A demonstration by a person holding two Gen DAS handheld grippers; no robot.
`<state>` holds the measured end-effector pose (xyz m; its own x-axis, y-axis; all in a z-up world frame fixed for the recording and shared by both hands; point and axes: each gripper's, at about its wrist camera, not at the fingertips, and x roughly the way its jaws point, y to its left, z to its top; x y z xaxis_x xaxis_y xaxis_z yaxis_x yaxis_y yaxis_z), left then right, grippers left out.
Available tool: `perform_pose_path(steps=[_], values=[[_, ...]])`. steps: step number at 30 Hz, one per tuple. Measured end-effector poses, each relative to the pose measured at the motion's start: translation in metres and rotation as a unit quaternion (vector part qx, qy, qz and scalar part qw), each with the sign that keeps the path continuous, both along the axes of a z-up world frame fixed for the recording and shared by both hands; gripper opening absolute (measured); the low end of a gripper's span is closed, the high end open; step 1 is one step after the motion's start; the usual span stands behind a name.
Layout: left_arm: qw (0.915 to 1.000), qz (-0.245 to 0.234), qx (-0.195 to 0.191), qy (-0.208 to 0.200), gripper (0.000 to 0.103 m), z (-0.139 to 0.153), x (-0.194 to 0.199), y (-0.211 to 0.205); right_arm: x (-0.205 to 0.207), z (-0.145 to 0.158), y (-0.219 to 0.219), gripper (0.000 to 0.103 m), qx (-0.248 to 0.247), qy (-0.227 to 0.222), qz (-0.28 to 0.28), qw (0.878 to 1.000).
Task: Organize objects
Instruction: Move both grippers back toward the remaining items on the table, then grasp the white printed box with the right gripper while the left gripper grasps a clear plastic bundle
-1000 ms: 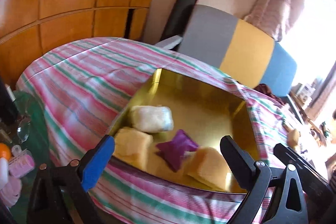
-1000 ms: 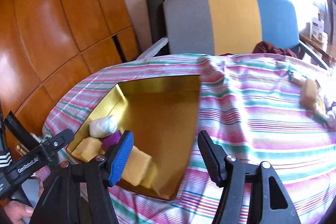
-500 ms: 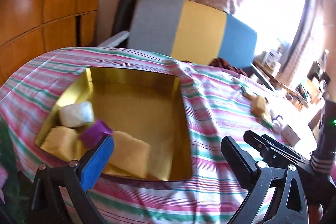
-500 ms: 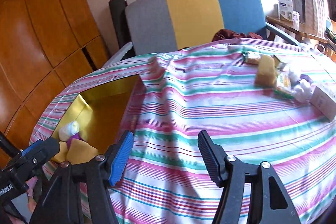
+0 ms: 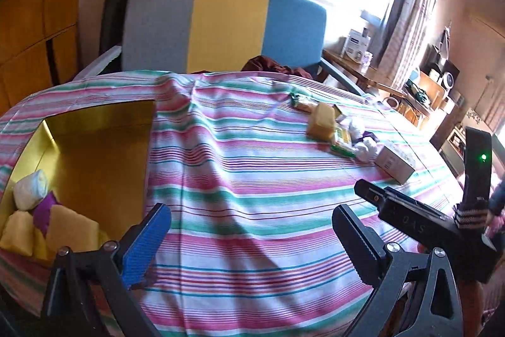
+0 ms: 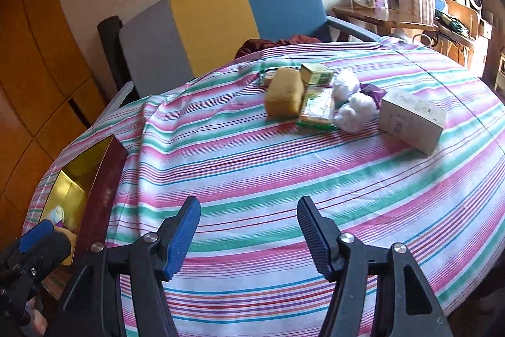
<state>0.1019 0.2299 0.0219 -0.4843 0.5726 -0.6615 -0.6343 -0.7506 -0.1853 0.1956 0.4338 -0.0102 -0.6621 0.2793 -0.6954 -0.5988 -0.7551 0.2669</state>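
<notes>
- The gold box [image 5: 94,144] sits at the left end of the worktop [image 5: 252,179], which has a striped cloth over it. The box's open top faces up, and its long side runs from near to far.
- In the near left corner of the box lie a white roll [image 5: 30,190], a purple bag [image 5: 44,210] and yellow sponges [image 5: 68,229], all packed close and touching.
- At the far right of the worktop is a little heap: a yellow sponge block [image 6: 284,92] standing on its side, a green packet [image 6: 317,108] lying flat just beside it, a small green box [image 6: 315,73] behind, white cotton balls [image 6: 355,111] and a purple bag [image 6: 372,90] peeking out.
- A white carton [image 6: 410,117] lies to the right of the heap, its long side slanting from far left to near right.
- The left claw [image 5: 251,239] is wide open with nothing in it, over bare cloth near the box.
- The right claw [image 6: 249,234] is also wide open and holds nothing, with striped cloth between it and the heap.
- A striped chair [image 5: 227,27] in grey, yellow and blue stands behind the worktop.
- The left view looks well into the box; the right view shows only a thin slice of it, plus its dark red outer wall [image 6: 101,195].
- The right view shows the heap much more clearly.
</notes>
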Motion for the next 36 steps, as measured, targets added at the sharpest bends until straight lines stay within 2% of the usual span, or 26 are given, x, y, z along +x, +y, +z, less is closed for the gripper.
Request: perform_pose_path(steps=[6, 17, 21, 24, 28, 31, 36], values=[[0.9997, -0.021, -0.012, -0.009, 0.103, -0.007, 0.008, 0.019, 0.009, 0.002, 0.023, 0.065, 0.005, -0.001, -0.014, 1.000], [0.9987, -0.030, -0.034, -0.022, 0.103, -0.017, 0.013, 0.037, 0.025, 0.001, 0.069, 0.065, -0.001, -0.011, -0.025, 1.000], [0.9985, -0.029, -0.036, -0.028, 0.103, -0.019, 0.014, 0.039, 0.036, 0.019, 0.105, 0.065, -0.001, 0.003, -0.057, 0.998], [0.9985, -0.029, -0.036, -0.031, 0.103, -0.020, 0.014, 0.039, 0.044, 0.042, 0.136, 0.068, 0.025, 0.014, -0.073, 0.997], [0.9979, -0.029, -0.042, -0.040, 0.103, -0.025, 0.010, 0.044, 0.035, 0.048, 0.177, 0.075, 0.030, -0.007, -0.056, 0.998], [0.9975, -0.031, -0.045, -0.044, 0.103, -0.028, 0.009, 0.052, 0.019, 0.029, 0.204, 0.075, 0.001, -0.043, -0.022, 0.999], [0.9964, -0.048, -0.056, -0.043, 0.103, -0.030, 0.010, 0.072, 0.006, -0.006, 0.222, 0.075, 0.010, -0.124, 0.017, 0.992]])
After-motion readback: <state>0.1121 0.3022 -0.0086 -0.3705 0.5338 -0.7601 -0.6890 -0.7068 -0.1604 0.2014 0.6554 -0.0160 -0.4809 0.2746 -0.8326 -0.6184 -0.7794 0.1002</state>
